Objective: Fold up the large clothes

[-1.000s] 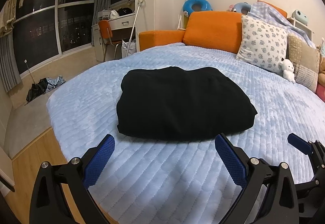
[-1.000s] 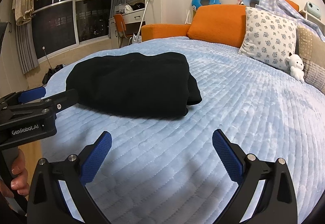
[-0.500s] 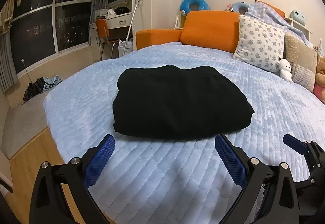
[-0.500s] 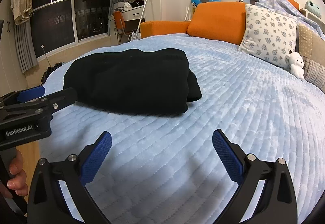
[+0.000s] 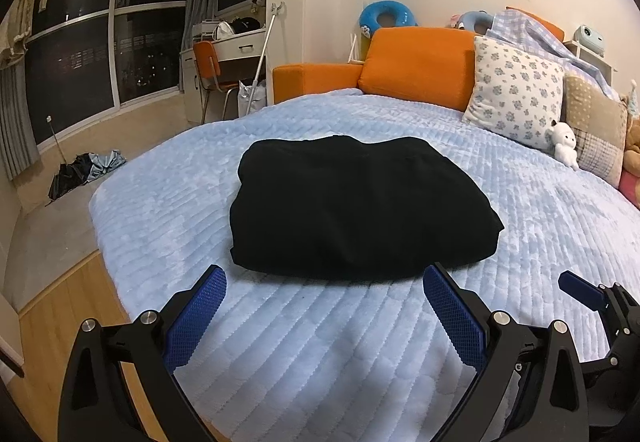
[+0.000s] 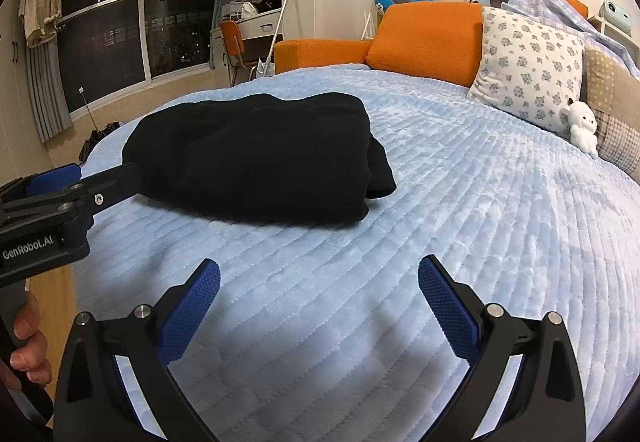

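A black garment [image 5: 356, 205] lies folded into a compact rectangle on the light blue quilted bed [image 5: 320, 354]. It also shows in the right wrist view [image 6: 256, 157], to the left of centre. My left gripper [image 5: 324, 318] is open and empty, just in front of the garment's near edge, not touching it. My right gripper [image 6: 320, 306] is open and empty over bare quilt, right of the garment. The left gripper's body shows at the left of the right wrist view [image 6: 60, 209].
An orange sofa [image 5: 400, 69] stands behind the bed. A floral pillow [image 5: 516, 93], other cushions and a small white plush toy [image 5: 564, 143] line the right side. The bed's left edge drops to a wooden floor [image 5: 52, 314]. A desk and orange chair [image 5: 212, 69] stand by the window.
Both grippers have drawn back a little and shifted slightly; the folded garment sits a bit lower and more centred in the left view. The garment itself has not moved.
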`<state>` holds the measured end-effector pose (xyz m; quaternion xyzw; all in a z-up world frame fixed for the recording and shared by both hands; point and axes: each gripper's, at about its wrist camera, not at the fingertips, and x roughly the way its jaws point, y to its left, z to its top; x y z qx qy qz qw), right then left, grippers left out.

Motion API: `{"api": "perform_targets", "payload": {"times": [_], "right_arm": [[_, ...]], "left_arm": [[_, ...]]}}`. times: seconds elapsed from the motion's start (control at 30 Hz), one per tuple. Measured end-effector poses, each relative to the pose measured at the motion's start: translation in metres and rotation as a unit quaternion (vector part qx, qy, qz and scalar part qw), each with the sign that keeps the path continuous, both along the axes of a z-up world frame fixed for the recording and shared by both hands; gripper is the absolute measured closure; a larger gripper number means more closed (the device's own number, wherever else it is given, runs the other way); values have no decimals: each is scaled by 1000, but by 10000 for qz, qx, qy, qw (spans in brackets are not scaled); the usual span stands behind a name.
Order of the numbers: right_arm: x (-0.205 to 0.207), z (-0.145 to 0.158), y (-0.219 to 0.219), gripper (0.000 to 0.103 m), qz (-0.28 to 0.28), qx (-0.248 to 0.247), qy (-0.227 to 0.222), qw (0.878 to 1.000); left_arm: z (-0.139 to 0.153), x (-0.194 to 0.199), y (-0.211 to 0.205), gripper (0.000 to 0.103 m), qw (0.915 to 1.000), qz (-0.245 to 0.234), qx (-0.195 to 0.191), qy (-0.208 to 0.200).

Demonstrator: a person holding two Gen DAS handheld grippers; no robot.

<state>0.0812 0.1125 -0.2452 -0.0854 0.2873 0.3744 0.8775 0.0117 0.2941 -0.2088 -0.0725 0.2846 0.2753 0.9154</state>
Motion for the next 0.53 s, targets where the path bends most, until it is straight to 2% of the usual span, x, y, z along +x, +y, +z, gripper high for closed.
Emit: {"api": "perform_targets", "payload": {"times": [0.53], "right_arm": [[1,0,-1,5,-3,-13,0,10000]], "left_arm": [[1,-2,5,3,9999,106,-48,19]]}}
